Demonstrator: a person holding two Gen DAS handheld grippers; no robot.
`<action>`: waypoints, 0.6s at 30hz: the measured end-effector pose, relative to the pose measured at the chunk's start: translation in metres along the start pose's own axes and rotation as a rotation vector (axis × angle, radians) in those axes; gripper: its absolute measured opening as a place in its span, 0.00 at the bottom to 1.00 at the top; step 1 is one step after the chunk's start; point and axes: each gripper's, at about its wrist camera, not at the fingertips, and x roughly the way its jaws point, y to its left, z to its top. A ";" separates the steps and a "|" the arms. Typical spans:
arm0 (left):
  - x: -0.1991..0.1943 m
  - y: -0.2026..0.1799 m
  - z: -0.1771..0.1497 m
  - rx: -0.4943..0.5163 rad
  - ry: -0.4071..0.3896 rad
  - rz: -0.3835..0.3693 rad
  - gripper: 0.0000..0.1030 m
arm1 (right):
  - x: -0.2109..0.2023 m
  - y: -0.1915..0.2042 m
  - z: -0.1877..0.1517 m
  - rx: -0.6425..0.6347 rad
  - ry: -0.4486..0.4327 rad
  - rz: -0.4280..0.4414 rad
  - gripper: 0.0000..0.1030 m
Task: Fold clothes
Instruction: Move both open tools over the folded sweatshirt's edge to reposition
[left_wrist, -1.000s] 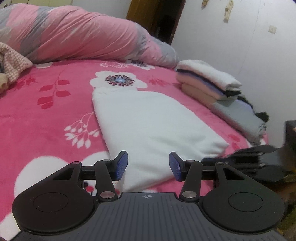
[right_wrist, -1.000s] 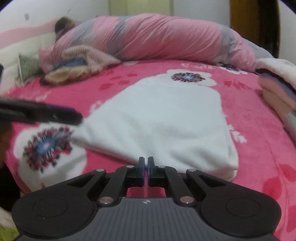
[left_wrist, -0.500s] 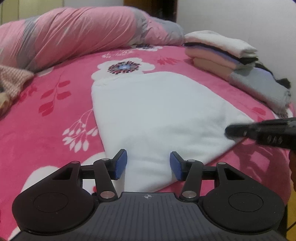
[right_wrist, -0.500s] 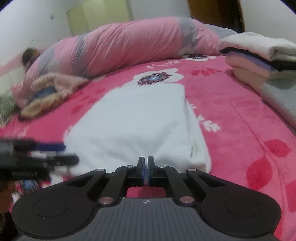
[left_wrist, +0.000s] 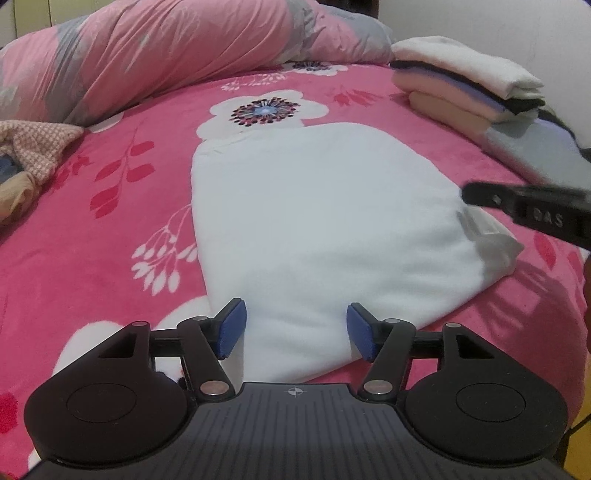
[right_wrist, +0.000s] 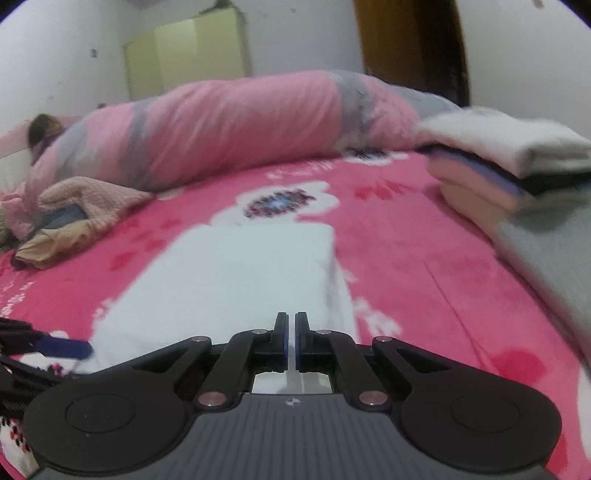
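Blue pads (left_wrist: 231, 332) on our left gripper (left_wrist: 295, 330) are standing wide apart, released, with the near edge of the white folded garment (left_wrist: 317, 229) lying between and just ahead of them; we are not seeing any contact with the cloth. Our right gripper (right_wrist: 290, 341) is showing its jaws nearly closed, only a thin slit between the pads, and white cloth is filling that slit; whether the pads are actually pinching the garment (right_wrist: 236, 280) we cannot tell. In the left wrist view the right gripper (left_wrist: 528, 212) is reaching in from the right, its dark tip sitting at the garment's near right corner, where a small flap with a pale label is poking out. In the right wrist view, the left gripper (right_wrist: 44, 347) is appearing at the lower left as a blurred dark shape with a blue pad, close to the garment's near left corner. The garment is lying flat as a long rectangle in the middle of the pink floral blanket (left_wrist: 74, 258), running away from us. Farther right, a stack of folded clothes (left_wrist: 476, 92) is sitting on the blanket, white on top, then dark, purple and peach layers. Behind, a rolled pink and grey duvet (left_wrist: 166, 51) is stretching across the bed. At far left, a heap of loose clothes (left_wrist: 26, 162) is waiting.
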 end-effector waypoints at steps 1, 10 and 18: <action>0.000 -0.001 0.000 0.001 0.002 0.005 0.59 | 0.003 0.004 0.001 -0.017 -0.002 0.006 0.01; 0.000 -0.007 0.002 0.022 0.011 0.037 0.59 | 0.036 -0.002 0.006 -0.010 0.062 -0.067 0.01; 0.000 -0.011 0.001 0.032 0.013 0.054 0.60 | 0.045 0.002 0.018 -0.005 0.020 0.012 0.02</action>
